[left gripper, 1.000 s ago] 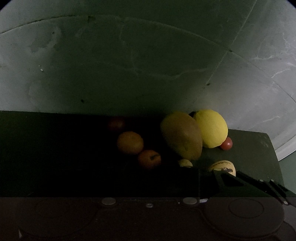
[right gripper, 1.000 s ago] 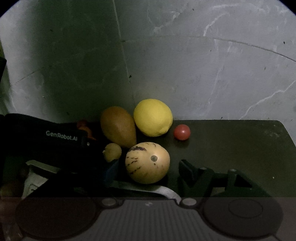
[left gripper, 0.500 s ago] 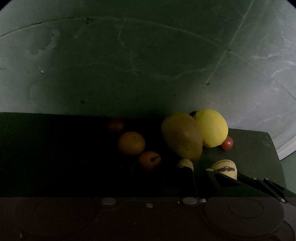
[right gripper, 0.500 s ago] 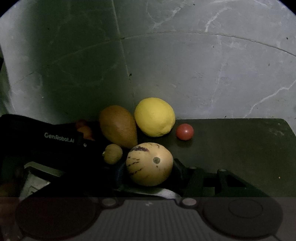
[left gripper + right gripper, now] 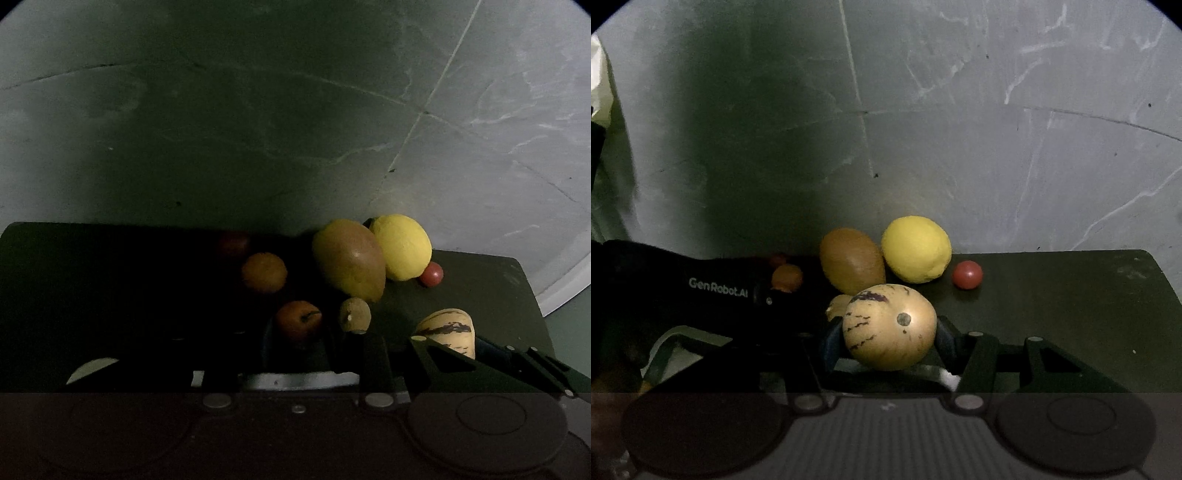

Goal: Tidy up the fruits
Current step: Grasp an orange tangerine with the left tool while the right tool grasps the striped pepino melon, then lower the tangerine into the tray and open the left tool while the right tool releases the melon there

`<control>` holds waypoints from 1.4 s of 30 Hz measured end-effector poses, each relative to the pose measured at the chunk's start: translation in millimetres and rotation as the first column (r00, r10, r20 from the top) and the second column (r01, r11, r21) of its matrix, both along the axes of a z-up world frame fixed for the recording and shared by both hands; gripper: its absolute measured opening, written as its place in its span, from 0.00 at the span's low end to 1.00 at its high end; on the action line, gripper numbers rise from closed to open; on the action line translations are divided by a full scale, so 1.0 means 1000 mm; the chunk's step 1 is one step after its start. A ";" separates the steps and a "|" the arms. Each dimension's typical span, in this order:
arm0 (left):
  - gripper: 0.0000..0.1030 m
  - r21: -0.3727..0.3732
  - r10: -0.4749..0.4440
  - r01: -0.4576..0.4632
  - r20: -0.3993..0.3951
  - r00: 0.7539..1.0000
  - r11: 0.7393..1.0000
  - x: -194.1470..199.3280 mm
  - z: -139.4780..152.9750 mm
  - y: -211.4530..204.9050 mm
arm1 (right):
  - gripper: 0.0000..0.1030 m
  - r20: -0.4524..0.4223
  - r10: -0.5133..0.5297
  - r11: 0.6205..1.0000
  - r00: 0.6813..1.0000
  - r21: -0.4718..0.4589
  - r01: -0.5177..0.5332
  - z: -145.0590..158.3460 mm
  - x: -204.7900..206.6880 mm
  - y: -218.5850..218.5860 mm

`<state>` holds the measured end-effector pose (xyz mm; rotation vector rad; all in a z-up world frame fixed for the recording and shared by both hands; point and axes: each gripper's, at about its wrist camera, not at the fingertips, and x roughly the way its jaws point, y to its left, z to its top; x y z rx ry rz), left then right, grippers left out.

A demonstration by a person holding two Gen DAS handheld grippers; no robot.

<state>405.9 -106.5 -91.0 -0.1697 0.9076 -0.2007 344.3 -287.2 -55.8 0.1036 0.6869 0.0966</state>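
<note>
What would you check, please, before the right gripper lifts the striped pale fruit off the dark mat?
1. Right gripper straddles the striped fruit, a finger on each side: ok.
2. Pads pressing firmly on the fruit: cannot tell.
3. Small tan fruit sits close behind it and may be nudged: not ok.
4. Left gripper near the small apple, just beside the lift path: cannot tell.
5. Cherry tomato stands apart: ok.

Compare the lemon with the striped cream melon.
The lemon is plain bright yellow; the striped melon is cream with dark purple streaks. The lemon rests free on the dark mat near the wall; the melon sits between the right gripper fingers. The lemon touches the mango. Both are roundish and similar in size.
</note>
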 end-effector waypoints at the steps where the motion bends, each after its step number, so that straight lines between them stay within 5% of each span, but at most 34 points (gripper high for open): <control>1: 0.30 -0.001 -0.001 0.001 0.002 1.000 1.000 -0.003 0.001 0.001 | 0.56 0.002 0.000 1.000 1.000 -0.001 0.000 0.001 -0.003 0.001; 20: 0.30 0.017 -0.048 0.048 0.003 0.999 0.999 -0.064 0.016 0.042 | 0.56 0.009 -0.015 1.000 1.000 0.008 0.015 0.014 -0.067 0.040; 42: 0.30 0.030 -0.155 0.156 -0.038 0.987 0.987 -0.110 0.009 0.070 | 0.56 -0.056 -0.011 1.000 0.998 -0.002 0.011 -0.006 -0.124 0.089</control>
